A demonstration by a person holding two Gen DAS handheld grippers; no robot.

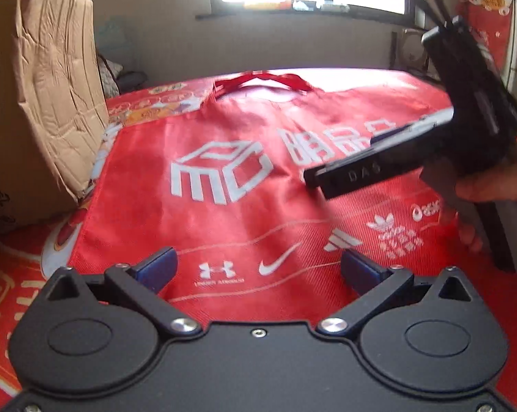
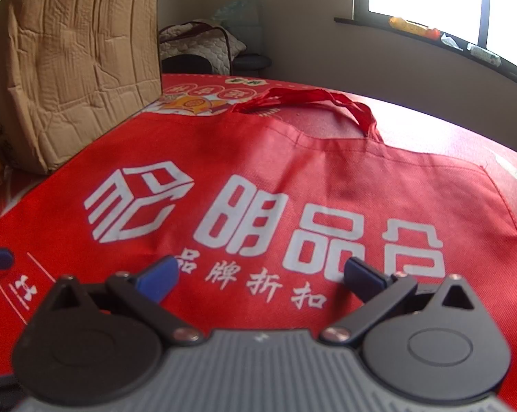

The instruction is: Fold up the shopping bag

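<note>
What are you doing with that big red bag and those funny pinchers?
A person is holding a two-finger gripper in each hand, getting ready to fold the red shopping bag. The bag lies spread out flat on a red printed cloth, its handles at the far end, with no fold made yet. Both the left gripper and the right gripper are open above the bag and hold nothing. A crumpled cardboard box stands off to the left side.
</note>
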